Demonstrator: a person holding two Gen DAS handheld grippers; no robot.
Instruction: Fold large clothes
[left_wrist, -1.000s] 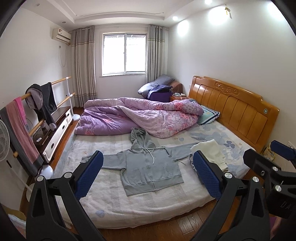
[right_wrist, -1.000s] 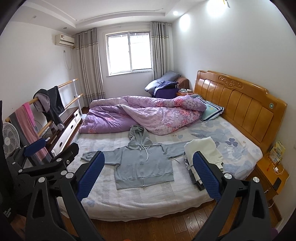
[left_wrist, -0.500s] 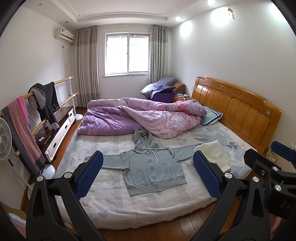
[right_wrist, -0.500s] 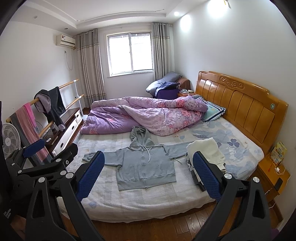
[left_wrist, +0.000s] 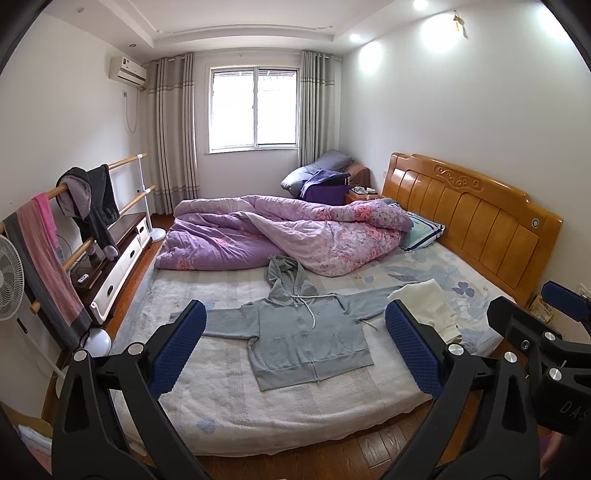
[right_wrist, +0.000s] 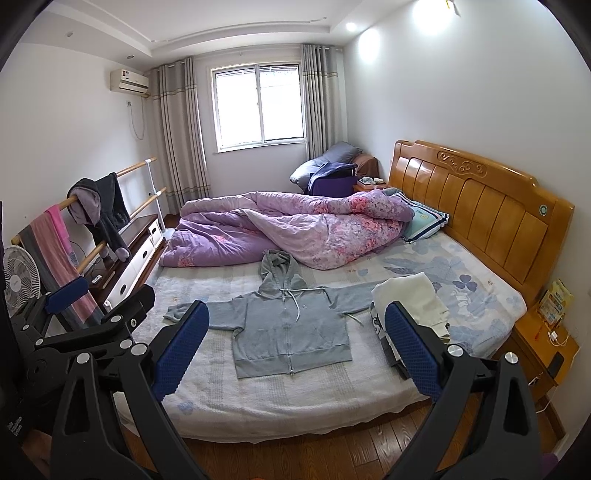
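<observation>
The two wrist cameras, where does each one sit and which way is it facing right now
Left wrist: on the left gripper, off the bed's foot side, facing the grey hoodie; own open fingers frame it, right gripper at the right edge.
Right wrist: on the right gripper, same direction; left gripper at the left.
Shared: hoodie, purple quilt, wooden headboard.

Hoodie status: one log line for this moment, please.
grey hoodie flat, unfolded on bed | left tool open, empty | right tool open, empty
</observation>
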